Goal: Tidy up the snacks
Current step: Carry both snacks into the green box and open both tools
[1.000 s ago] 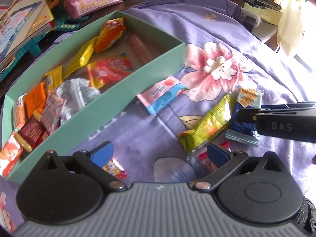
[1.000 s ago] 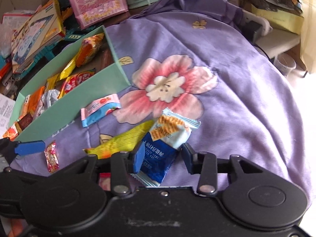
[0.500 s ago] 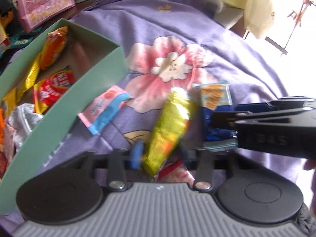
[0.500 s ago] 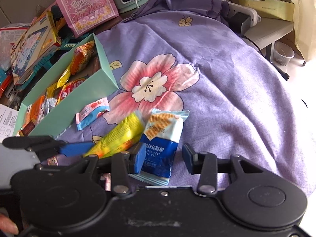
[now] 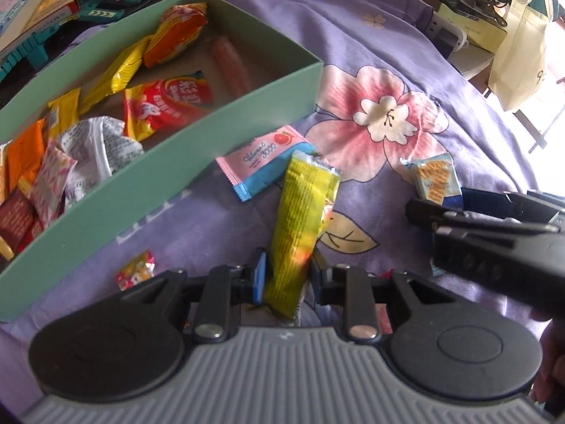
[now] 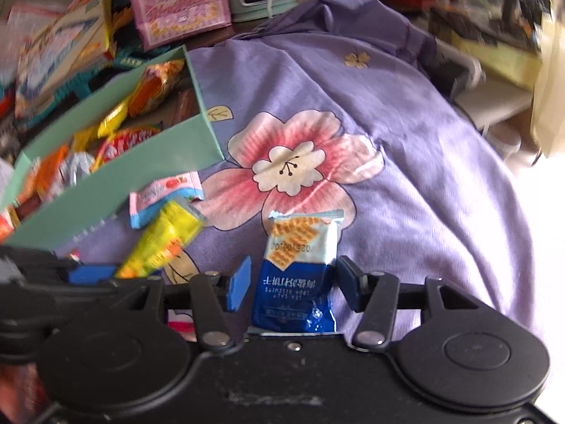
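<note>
Surface: purple flowered cloth; green box at 10 o'clock.
Yellow packet: long axis toward 12 o'clock.
Left gripper: pinching yellow packet.
Right gripper: wide around blue packet.

one green box sits on one purple floral cloth, toward its left edge. two grippers in view: left gripper, right gripper. four snack packets counted outside the box: one yellow-green packet, one pink-and-blue sachet, one blue cracker packet, one small red-and-yellow candy. inside the box, at least eight packets can be told apart: one orange-and-yellow bag, two yellow packets, one red packet, one silver wrapper, one pink tube, one orange packet, one pink patterned packet. further pieces at the box's near-left corner cannot be counted.
</note>
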Demonstrator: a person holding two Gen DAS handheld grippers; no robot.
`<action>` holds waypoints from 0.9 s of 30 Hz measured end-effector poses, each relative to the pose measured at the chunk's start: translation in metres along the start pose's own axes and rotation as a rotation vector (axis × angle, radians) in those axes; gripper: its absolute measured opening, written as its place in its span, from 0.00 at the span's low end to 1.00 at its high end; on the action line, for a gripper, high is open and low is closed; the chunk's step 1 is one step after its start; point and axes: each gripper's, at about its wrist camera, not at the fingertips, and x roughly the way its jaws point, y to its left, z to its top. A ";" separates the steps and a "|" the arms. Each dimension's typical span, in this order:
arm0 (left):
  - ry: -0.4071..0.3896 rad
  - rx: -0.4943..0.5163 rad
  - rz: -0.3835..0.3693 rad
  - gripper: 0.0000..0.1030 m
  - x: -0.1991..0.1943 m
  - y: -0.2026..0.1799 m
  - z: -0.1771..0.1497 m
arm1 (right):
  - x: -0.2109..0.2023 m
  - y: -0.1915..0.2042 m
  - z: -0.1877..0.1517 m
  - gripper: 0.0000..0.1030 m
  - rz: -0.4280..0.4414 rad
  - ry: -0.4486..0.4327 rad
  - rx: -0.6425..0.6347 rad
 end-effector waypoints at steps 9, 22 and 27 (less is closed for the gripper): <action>-0.040 0.069 -0.002 0.15 0.002 -0.023 0.009 | -0.008 -0.012 -0.001 0.40 0.039 0.023 0.070; -0.159 -0.051 -0.063 0.14 -0.064 0.017 0.008 | -0.045 0.001 0.031 0.40 0.131 -0.040 0.080; -0.231 -0.115 -0.049 0.14 -0.087 0.048 0.030 | -0.053 0.015 0.061 0.40 0.179 -0.074 0.065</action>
